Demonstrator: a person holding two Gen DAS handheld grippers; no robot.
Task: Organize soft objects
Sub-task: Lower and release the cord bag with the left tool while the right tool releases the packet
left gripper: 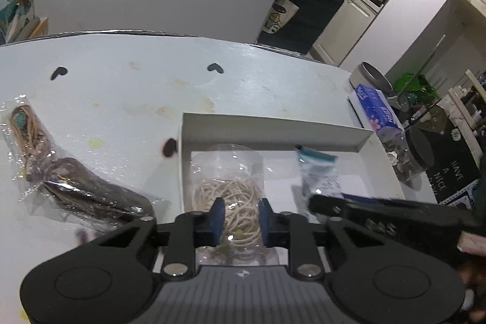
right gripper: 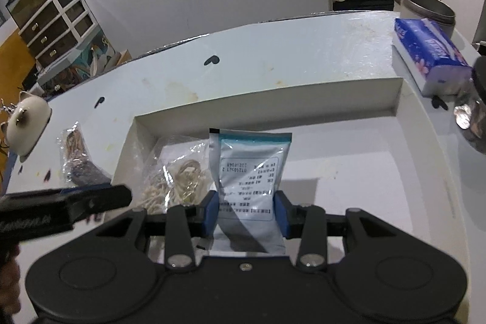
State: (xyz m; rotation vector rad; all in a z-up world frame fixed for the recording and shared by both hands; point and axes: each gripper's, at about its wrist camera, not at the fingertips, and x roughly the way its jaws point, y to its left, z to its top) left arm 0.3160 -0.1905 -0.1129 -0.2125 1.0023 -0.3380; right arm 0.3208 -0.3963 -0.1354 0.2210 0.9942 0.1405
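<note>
A shallow white box (right gripper: pixel 303 90) is seen on a stained white worktop (left gripper: pixel 145 87), with two soft packets already inside it. The left tool (left gripper: pixel 241 217) is closed on a clear bag of pale cord (left gripper: pixel 231 193), its blue pads pressed against the bag's sides at the left end of the box. The right tool (right gripper: pixel 246 213) is clamped on a pale printed sachet (right gripper: pixel 252 172) with a teal top strip, which is held upright over the box floor just beside the cord bag. A third packet, a clear bag of brown cord (left gripper: pixel 54 169), is left lying on the worktop outside the box, near its left wall. A blue pack of tissues (right gripper: pixel 431 56) is set beyond the right end of the box, with a round metal tin (right gripper: pixel 431 11) behind it. A white ceramic piece (right gripper: pixel 27 123) is visible at the worktop's left edge. A kitchen is glimpsed through a doorway in the background.
</note>
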